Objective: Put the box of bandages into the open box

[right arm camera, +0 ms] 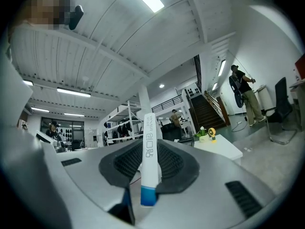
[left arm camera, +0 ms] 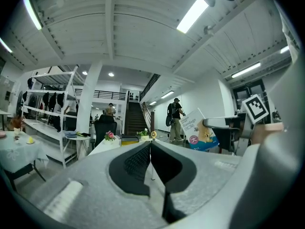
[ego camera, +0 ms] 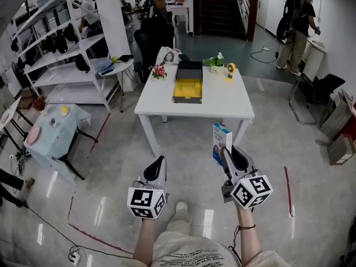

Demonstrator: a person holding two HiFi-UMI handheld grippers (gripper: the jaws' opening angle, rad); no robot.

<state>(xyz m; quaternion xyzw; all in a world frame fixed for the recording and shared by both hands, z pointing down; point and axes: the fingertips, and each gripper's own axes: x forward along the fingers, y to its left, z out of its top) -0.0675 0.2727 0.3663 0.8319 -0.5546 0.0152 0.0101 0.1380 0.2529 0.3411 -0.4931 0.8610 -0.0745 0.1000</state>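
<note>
My right gripper (ego camera: 227, 150) is shut on the box of bandages (ego camera: 221, 142), a flat white and blue carton held upright over the floor, short of the white table (ego camera: 222, 107). In the right gripper view the carton (right arm camera: 149, 156) stands edge-on between the two dark pads. The open box (ego camera: 187, 85), yellow inside with a dark raised lid, lies on the table's far middle. My left gripper (ego camera: 158, 163) hangs beside the right one; its jaws (left arm camera: 150, 149) are shut with nothing between them. The carton (left arm camera: 199, 133) also shows at the right of the left gripper view.
On the table stand a small flower pot (ego camera: 159, 71), a green plant (ego camera: 216, 63), a yellow gadget (ego camera: 231, 69) and a framed picture (ego camera: 167, 55). A small cloth-covered table (ego camera: 53, 128) and white shelving (ego camera: 67, 43) stand left. A person (ego camera: 295, 29) works at the far right. Red tape lines (ego camera: 287, 191) mark the floor.
</note>
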